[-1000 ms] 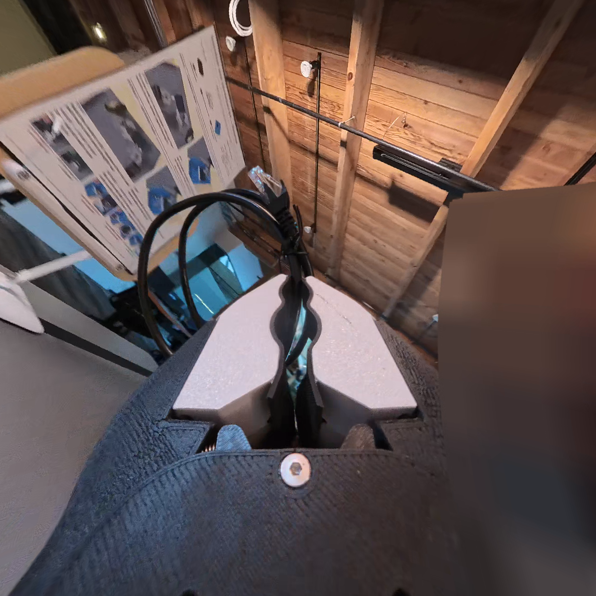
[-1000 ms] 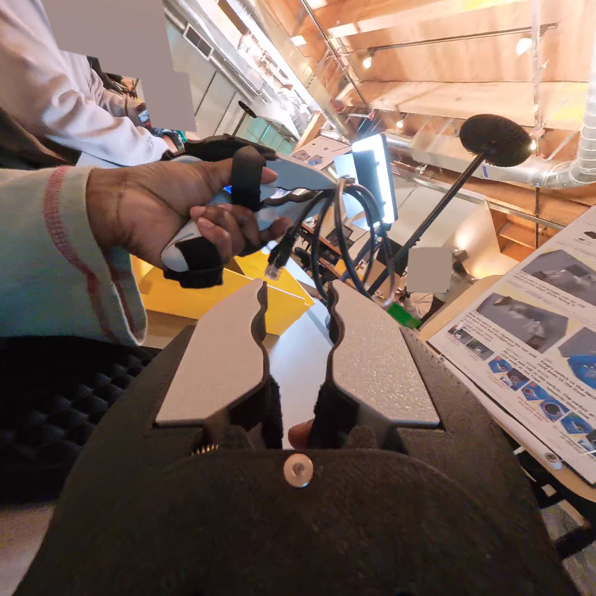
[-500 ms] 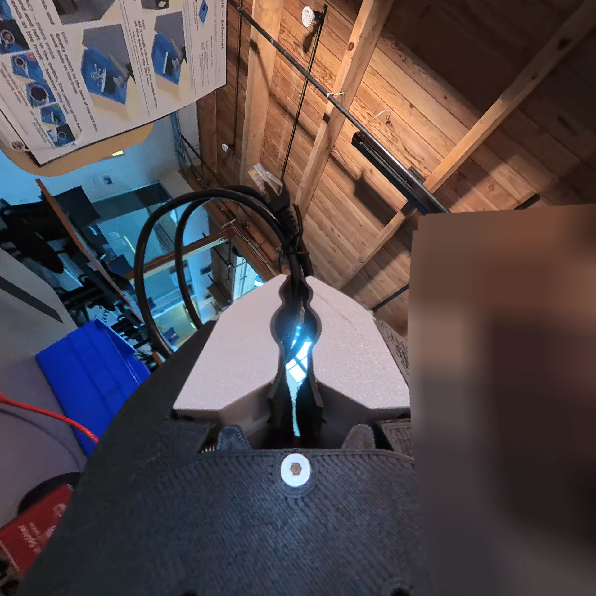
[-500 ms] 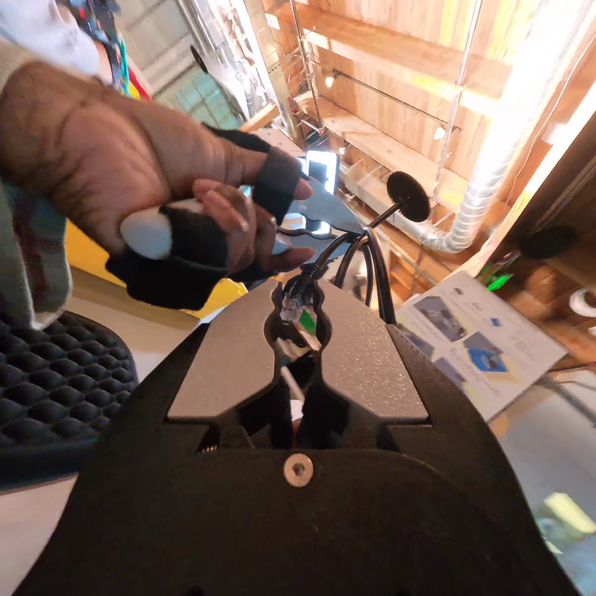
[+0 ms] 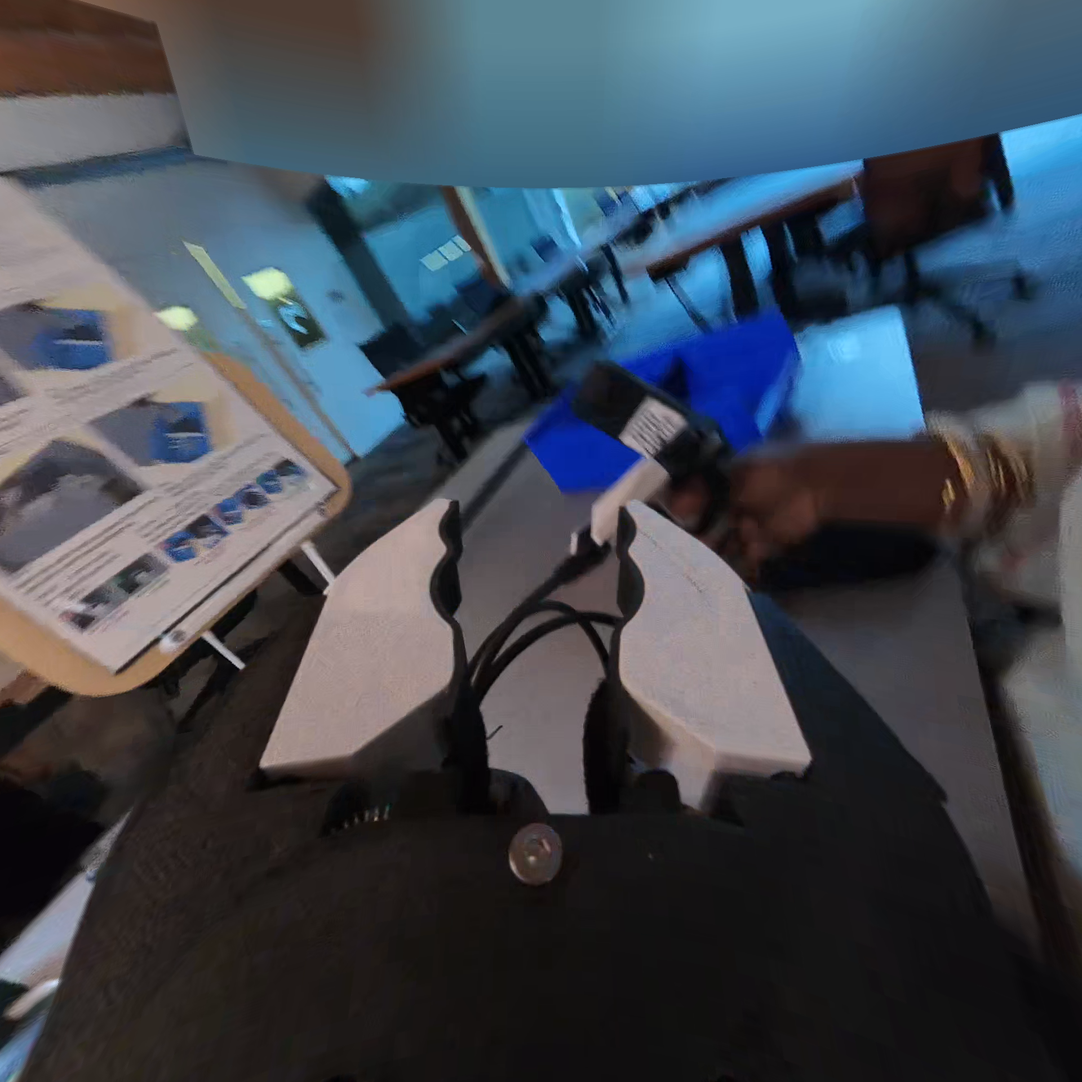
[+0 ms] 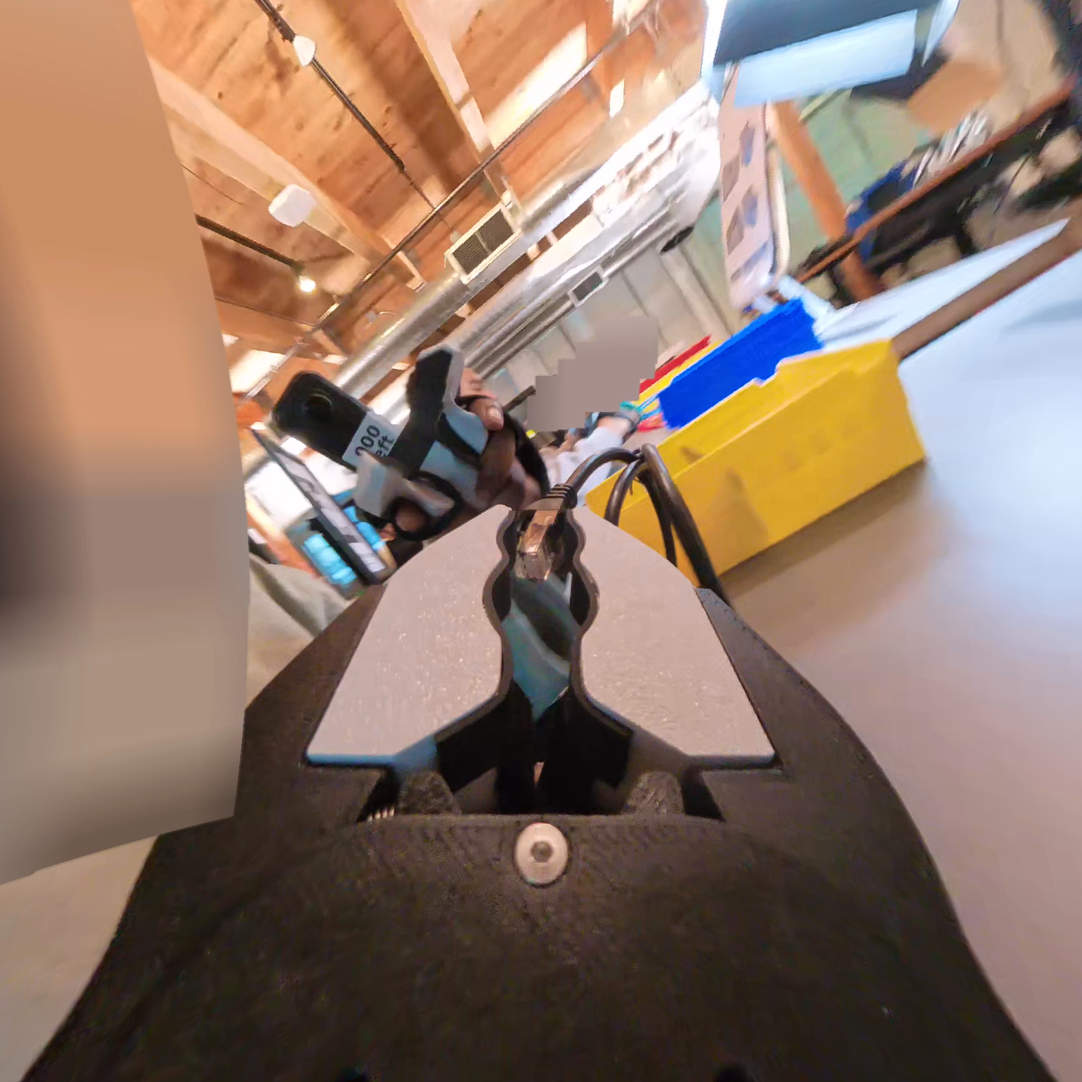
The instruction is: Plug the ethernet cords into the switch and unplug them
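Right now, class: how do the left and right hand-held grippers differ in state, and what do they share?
The left hand-held gripper stands open, its fingers wide apart; the right hand-held gripper is shut. The cable only passes loose through the left one's gap, while the right one clamps the plug near its tips. Shared: both have grey fingers on black bodies.

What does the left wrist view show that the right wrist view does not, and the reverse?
Only the left wrist view shows the left gripper open from behind, cable loops between its fingers. Only the right wrist view shows the clear plug pinched at the right gripper tips, a yellow bin and wooden ceiling. Both show the black ethernet cable, the grey table, a blue bin and the other gripper in a hand.
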Motion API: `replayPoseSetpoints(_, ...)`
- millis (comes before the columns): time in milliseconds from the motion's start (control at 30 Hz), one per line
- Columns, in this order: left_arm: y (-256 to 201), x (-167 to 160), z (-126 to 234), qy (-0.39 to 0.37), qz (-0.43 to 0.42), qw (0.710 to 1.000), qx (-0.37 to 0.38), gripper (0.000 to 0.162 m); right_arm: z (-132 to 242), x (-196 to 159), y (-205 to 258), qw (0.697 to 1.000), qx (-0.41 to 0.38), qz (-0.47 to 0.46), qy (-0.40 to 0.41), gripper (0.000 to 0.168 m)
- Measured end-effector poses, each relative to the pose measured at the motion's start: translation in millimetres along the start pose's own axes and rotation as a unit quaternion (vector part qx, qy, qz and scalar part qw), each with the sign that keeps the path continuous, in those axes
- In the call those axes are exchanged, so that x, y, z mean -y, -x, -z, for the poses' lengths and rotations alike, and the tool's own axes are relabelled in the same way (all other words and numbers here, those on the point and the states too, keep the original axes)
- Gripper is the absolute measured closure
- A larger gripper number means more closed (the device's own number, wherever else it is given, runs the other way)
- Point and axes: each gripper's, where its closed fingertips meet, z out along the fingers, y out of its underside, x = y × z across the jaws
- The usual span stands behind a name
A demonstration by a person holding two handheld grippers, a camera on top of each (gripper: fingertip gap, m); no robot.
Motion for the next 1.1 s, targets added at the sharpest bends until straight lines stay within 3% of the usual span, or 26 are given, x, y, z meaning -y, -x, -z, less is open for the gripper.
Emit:
replayPoseSetpoints(100, -23.9, -28.7, -11.4, 0.092, -0.106, 0.985, -0.095, 0.119, 2.9, -13.6, 1.5, 0.995, 0.034, -0.085, 0.026, 0.153)
replayPoseSetpoints(200, -32.0, -52.7, -22.5, 0.151, -0.159, 0.965, -0.146, 0.127, 5.5, -19.9, 6.0, 0.986, 0.069, -0.148, 0.036, 0.153)
replayPoseSetpoints(400, -43.1, -71.8, -32.3, 0.179, -0.187, 0.944, -0.206, 0.144, 7.1, -27.9, 11.9, 0.977, 0.099, -0.175, 0.067, 0.153)
replayPoseSetpoints(500, -43.9, -73.1, -34.5, 0.176, -0.179, 0.947, -0.2, 0.152, 7.7, -29.1, 13.1, 0.976, 0.107, -0.175, 0.076, 0.153)
replayPoseSetpoints(567, -45.2, -70.4, -33.5, 0.181, -0.122, 0.954, -0.203, 0.153, 7.5, -26.4, 15.9, 0.985, 0.109, -0.119, 0.068, 0.152)
replayPoseSetpoints(667, -41.4, -69.0, -30.2, 0.188, -0.05, 0.961, -0.198, 0.153, 8.9, -23.3, 11.1, 0.989, 0.03, 0.13, 0.065, 0.111)
replayPoseSetpoints(767, -42.5, -64.8, -27.6, 0.187, 0.025, 0.958, -0.214, 0.153, 9.8, -25.9, 14.7, 0.91, -0.047, 0.397, 0.111, 0.123)
replayPoseSetpoints(833, -44.3, -62.9, -26.7, 0.191, 0.046, 0.954, -0.228, 0.153, 7.0, -29.6, 15.3, 0.853, -0.076, 0.492, 0.154, 0.129)
replayPoseSetpoints(900, -46.9, -61.6, -26.7, 0.195, 0.04, 0.951, -0.238, 0.153, 2.7, -28.5, 21.1, 0.833, -0.074, 0.523, 0.164, 0.142)
replayPoseSetpoints(1000, -49.2, -54.6, -26.5, 0.192, 0.043, 0.949, -0.245, 0.153, 0.5, -25.8, 29.4, 0.838, -0.05, 0.517, 0.165, 0.156)
replayPoseSetpoints(1100, -49.8, -36.1, -22.3, 0.177, 0.021, 0.954, -0.242, 0.152, -2.4, -19.1, 44.2, 0.883, -0.005, 0.451, 0.127, 0.156)
